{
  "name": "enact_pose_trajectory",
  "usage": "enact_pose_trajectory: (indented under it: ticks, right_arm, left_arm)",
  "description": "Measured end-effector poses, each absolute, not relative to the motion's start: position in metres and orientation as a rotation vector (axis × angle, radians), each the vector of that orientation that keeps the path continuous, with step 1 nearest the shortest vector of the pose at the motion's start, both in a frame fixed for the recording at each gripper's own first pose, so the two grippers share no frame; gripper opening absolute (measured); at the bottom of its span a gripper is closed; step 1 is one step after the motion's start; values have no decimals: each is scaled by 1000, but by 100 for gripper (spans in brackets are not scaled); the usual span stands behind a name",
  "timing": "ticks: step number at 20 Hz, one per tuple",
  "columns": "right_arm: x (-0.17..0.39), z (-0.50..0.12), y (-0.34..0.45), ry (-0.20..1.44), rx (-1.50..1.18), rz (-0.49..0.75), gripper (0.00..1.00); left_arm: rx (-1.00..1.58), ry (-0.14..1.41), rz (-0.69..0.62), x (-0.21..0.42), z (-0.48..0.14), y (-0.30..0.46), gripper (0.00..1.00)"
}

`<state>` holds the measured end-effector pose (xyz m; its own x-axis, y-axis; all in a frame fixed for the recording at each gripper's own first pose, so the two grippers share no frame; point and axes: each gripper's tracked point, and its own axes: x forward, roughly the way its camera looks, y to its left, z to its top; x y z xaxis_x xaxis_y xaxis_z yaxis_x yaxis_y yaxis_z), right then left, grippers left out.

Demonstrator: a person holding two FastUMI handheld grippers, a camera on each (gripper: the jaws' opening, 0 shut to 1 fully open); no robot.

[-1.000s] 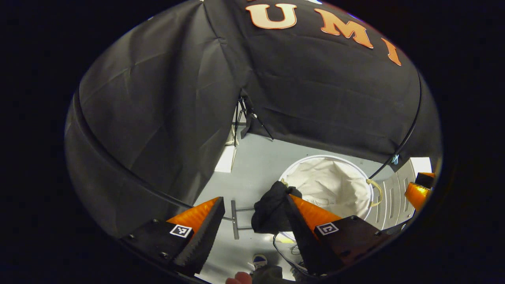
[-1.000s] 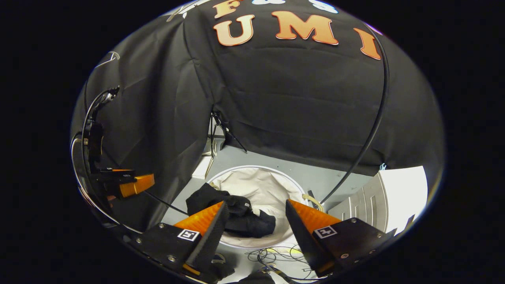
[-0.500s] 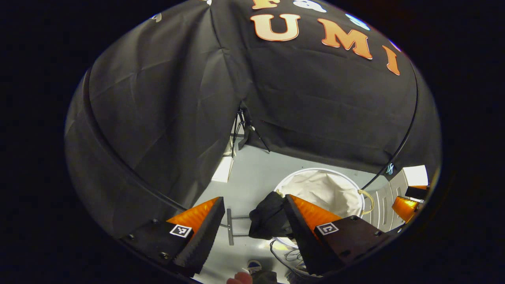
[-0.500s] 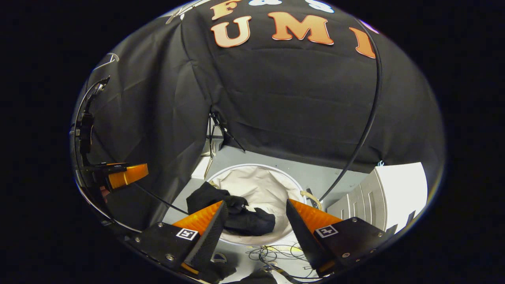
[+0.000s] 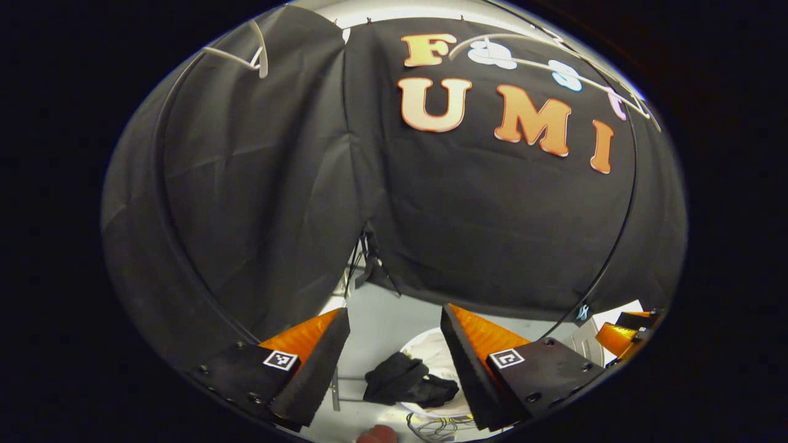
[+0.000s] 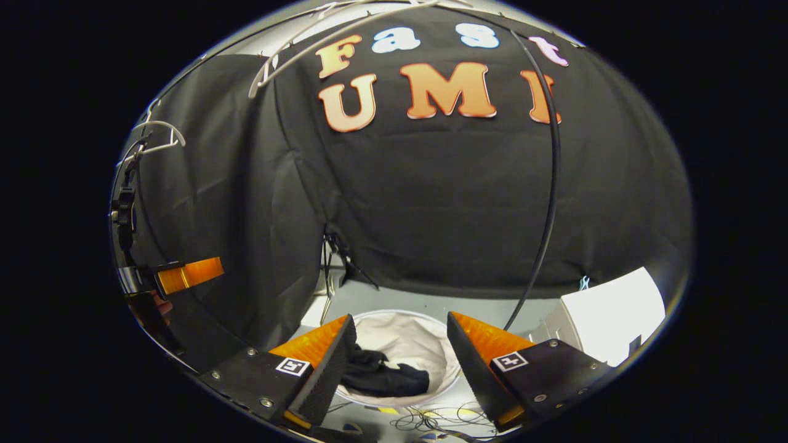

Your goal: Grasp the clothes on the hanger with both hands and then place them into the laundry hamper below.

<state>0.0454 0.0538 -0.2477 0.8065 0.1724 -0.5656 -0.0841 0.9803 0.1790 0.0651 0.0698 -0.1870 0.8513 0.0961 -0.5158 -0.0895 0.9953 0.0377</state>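
Observation:
The black clothes (image 5: 406, 383) lie bunched over the near rim of the white laundry hamper (image 5: 431, 352), low between my left gripper's fingers. In the right gripper view the same clothes (image 6: 381, 378) rest inside the hamper (image 6: 409, 335) against its left wall. My left gripper (image 5: 394, 311) is open and holds nothing, well above the hamper. My right gripper (image 6: 401, 317) is also open and holds nothing. A bare white hanger (image 6: 280, 61) hangs high at the upper left. The left gripper (image 6: 184, 275) shows at the left edge, the right gripper (image 5: 622, 335) at the far right.
A black cable (image 6: 551, 184) runs down the booth wall to the floor. Loose wires (image 6: 431, 421) lie on the grey floor in front of the hamper. A white slotted panel (image 6: 609, 320) stands at the right, and a tripod (image 6: 341, 258) is in the back corner.
Both grippers have risen and tilted up; the hamper and clothes have slid down toward the bottom of each view, and the hangers have come into sight at the top. Both stay open.

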Motion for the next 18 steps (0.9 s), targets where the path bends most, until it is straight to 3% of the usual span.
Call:
enact_pose_trajectory:
  ticks: [11, 17, 18]
  right_arm:
    - [63, -61, 20, 240, 159, 97, 92]
    - [58, -7, -5, 127, 139, 61, 92]
    - [55, -1, -11, 112, 140, 53, 100]
  left_arm:
    - [-66, 270, 5, 82, -62, 27, 97]
    - [-66, 164, -37, 85, -19, 8, 94]
    - [-55, 157, -42, 83, -16, 6, 94]
